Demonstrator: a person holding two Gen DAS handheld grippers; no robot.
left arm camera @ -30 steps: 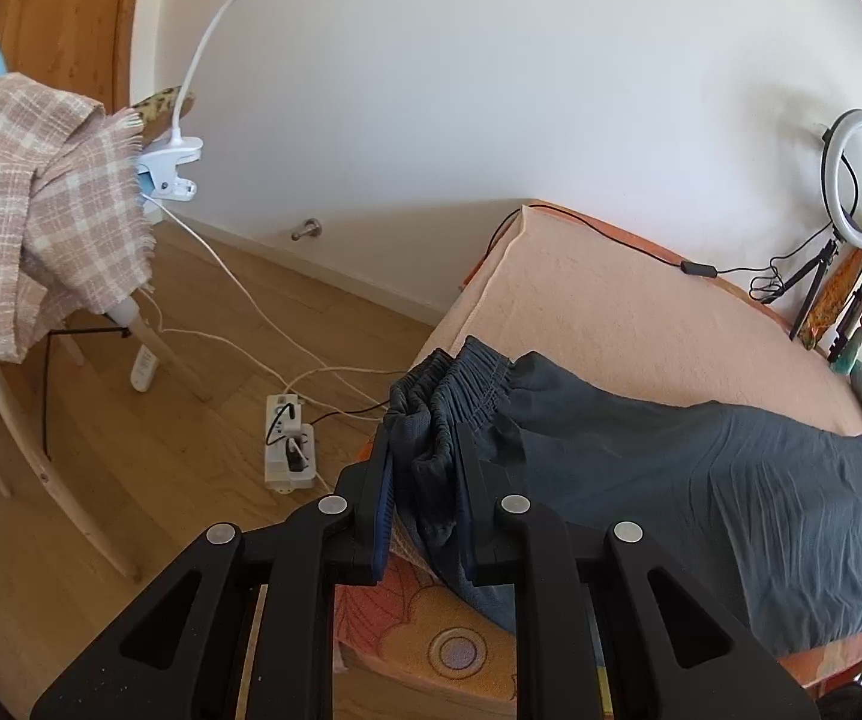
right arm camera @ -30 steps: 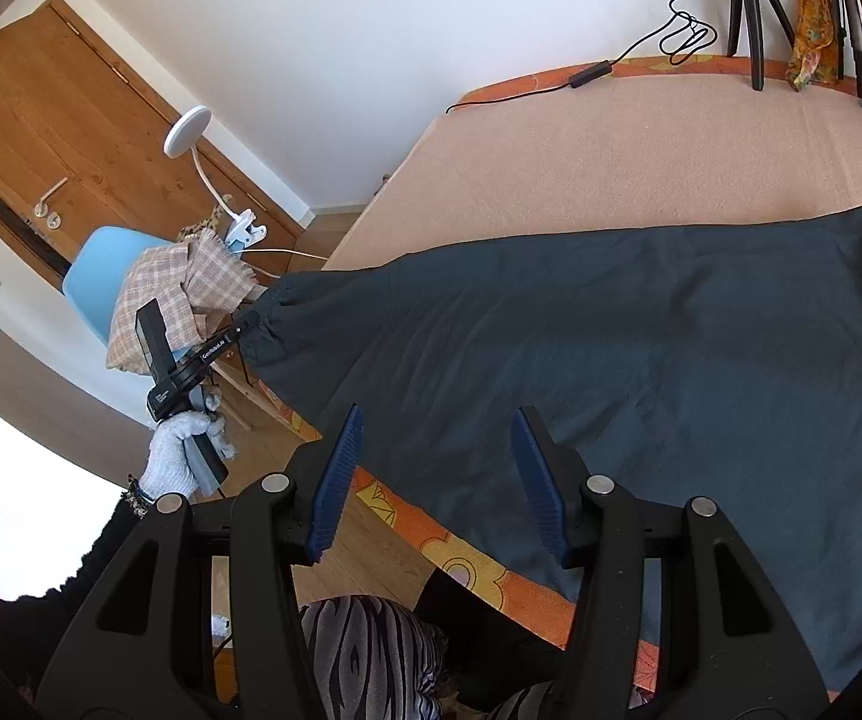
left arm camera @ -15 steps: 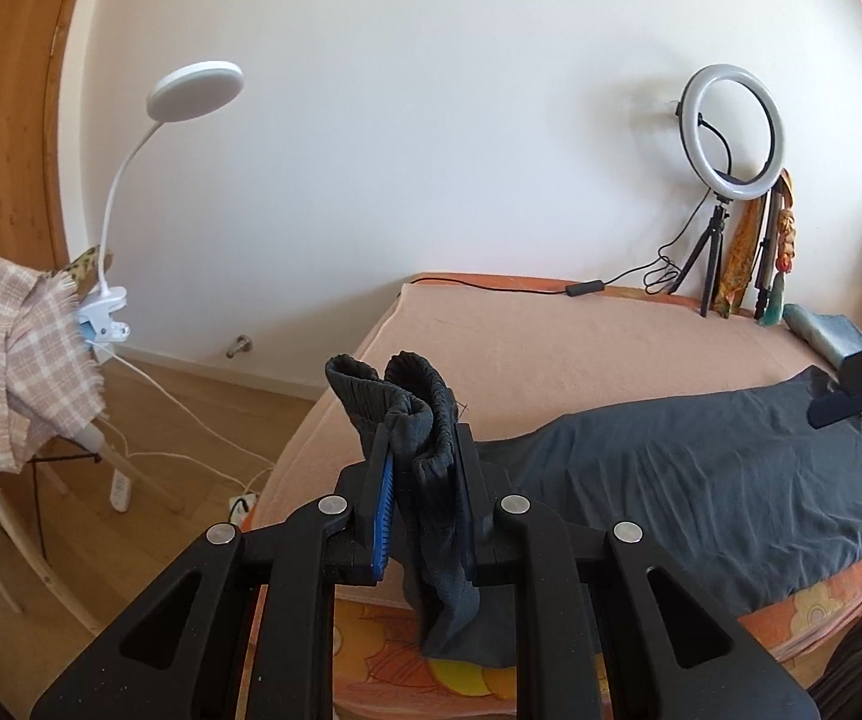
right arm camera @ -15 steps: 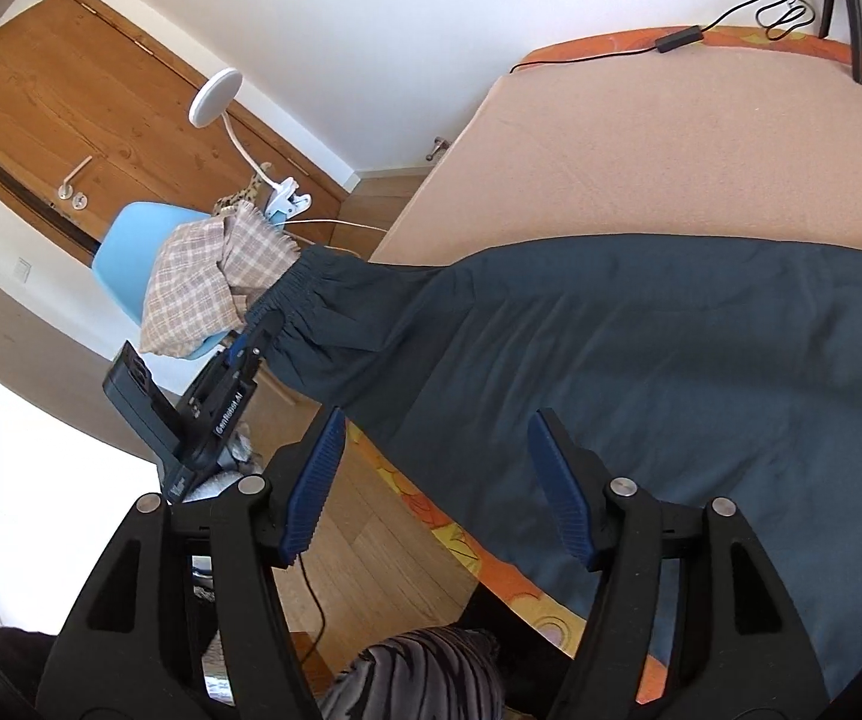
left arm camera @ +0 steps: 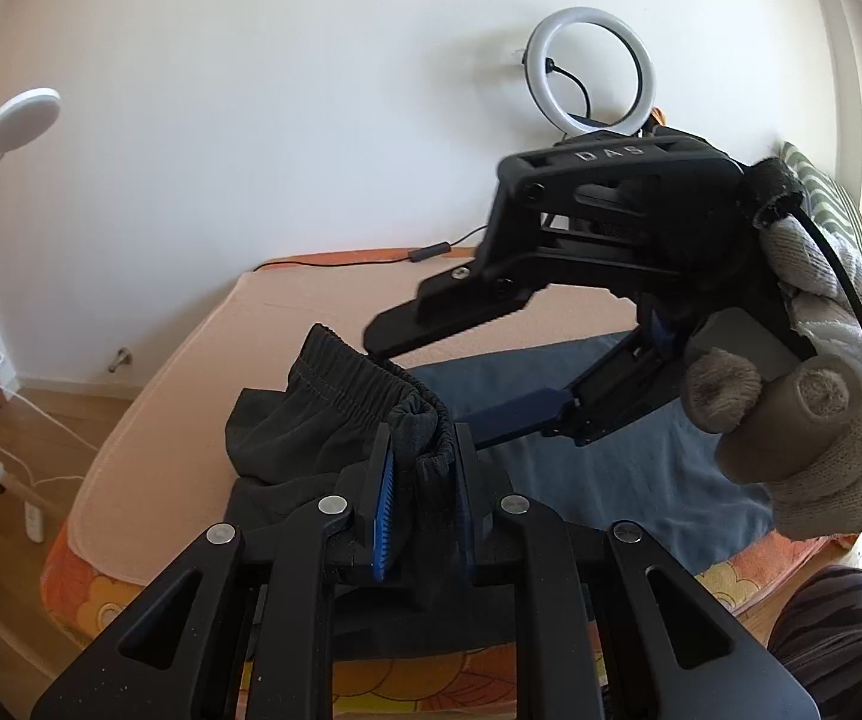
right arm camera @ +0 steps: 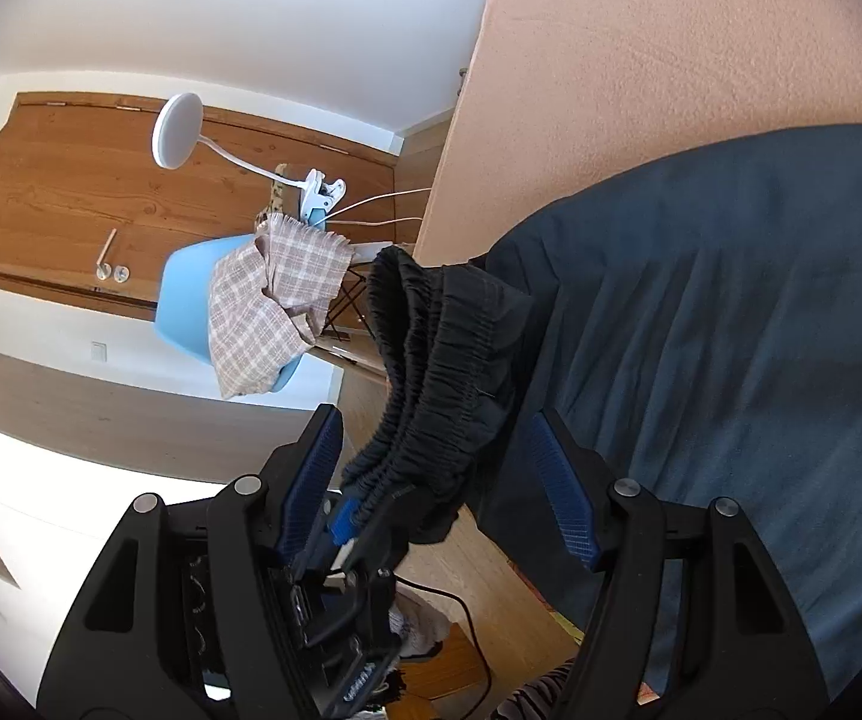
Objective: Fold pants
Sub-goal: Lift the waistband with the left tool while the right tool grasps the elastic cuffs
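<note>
Dark grey pants (left arm camera: pixel 598 468) lie across the bed (left arm camera: pixel 287 312), with legs spread to the right. My left gripper (left arm camera: pixel 422 456) is shut on the bunched elastic waistband (left arm camera: pixel 365 378) and holds it lifted above the bed's near edge. My right gripper (left arm camera: pixel 425 372) is open, its two fingers on either side of the raised waistband, not closed. In the right wrist view the right gripper (right arm camera: pixel 436 468) straddles the waistband (right arm camera: pixel 431 372), with the left gripper (right arm camera: pixel 341 540) directly below it and the pants (right arm camera: pixel 730 330) spread to the right.
A ring light (left arm camera: pixel 589 72) stands at the wall behind the bed. A clip lamp (right arm camera: pixel 179 129), a blue chair (right arm camera: pixel 191 294) with a checked cloth (right arm camera: pixel 269 300) and a wooden door (right arm camera: pixel 59 192) are left of the bed. Cables run over the wood floor (left arm camera: pixel 53 438).
My left gripper lifted the waistband and carried it over the bed. My right gripper came in from the far right and now brackets the waistband just above the left gripper.
</note>
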